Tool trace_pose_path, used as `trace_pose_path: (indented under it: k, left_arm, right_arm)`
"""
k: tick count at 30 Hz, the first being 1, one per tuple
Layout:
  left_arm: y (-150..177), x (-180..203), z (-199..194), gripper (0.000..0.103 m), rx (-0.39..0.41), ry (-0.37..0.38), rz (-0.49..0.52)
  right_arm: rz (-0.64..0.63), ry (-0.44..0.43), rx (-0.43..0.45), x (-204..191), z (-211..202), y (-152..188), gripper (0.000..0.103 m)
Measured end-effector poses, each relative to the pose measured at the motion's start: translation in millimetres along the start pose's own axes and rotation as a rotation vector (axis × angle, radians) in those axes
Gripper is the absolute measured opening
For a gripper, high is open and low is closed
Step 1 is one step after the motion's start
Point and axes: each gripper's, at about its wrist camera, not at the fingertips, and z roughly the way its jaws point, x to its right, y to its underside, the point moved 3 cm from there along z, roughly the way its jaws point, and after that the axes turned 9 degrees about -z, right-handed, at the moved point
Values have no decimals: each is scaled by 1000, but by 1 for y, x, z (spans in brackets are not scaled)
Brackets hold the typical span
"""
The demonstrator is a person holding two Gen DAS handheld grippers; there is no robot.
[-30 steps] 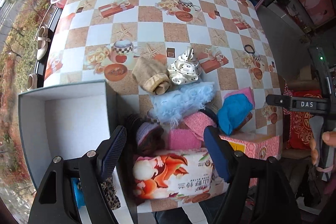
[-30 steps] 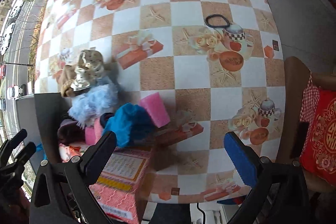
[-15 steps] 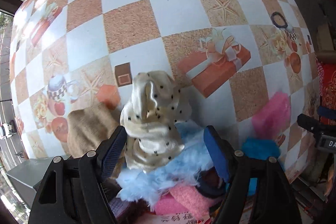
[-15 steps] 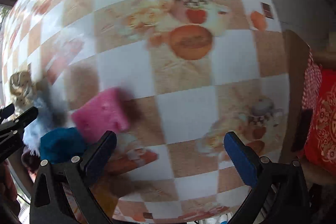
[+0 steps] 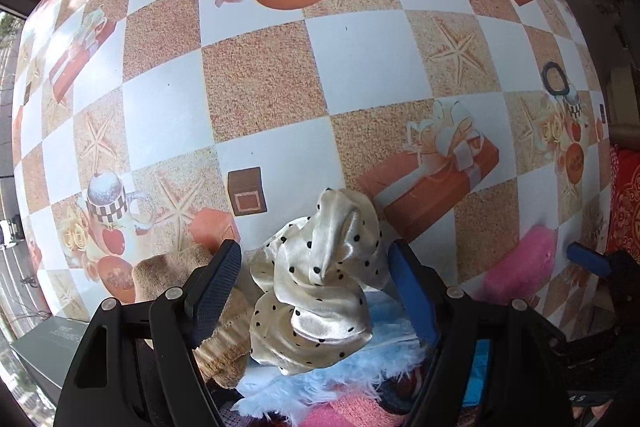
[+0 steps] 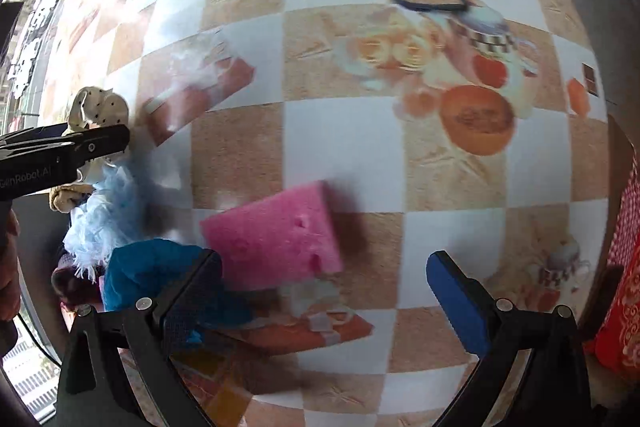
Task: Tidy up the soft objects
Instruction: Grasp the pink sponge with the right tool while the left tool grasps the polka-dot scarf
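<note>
My left gripper, jaws spread, brackets a crumpled satin dotted cloth at lower centre, atop pale-blue fluff; my right gripper, jaws spread, hovers over a porous pink sponge wedge

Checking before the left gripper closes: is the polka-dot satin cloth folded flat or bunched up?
Bunched up. The cream polka-dot cloth stands in a crumpled, twisted heap on the blue fluffy fabric, between the open left gripper.
</note>
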Motion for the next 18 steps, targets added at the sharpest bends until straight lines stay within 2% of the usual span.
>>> trace_pose_path:
  k: [4, 7, 10, 12, 18]
  left_arm:
    - [1, 0, 10, 79, -18, -12, -7]
    - [1, 1, 16, 79, -24, -24, -13]
    - [-2, 6, 19, 81, -17, -24, -13]
    - [-6, 13, 19, 84, -15, -25, -9]
    - [-20, 31, 26, 92, -35, -34, -15]
  right_arm:
    - [-66, 34, -12, -11, 14, -8, 103]
    - [-32, 152, -26, 11, 17, -10, 103]
    - [52, 139, -18, 45, 11, -6, 103]
    - [57, 138, -19, 57, 9, -3, 103]
    - [6, 149, 36, 51, 5, 2, 103]
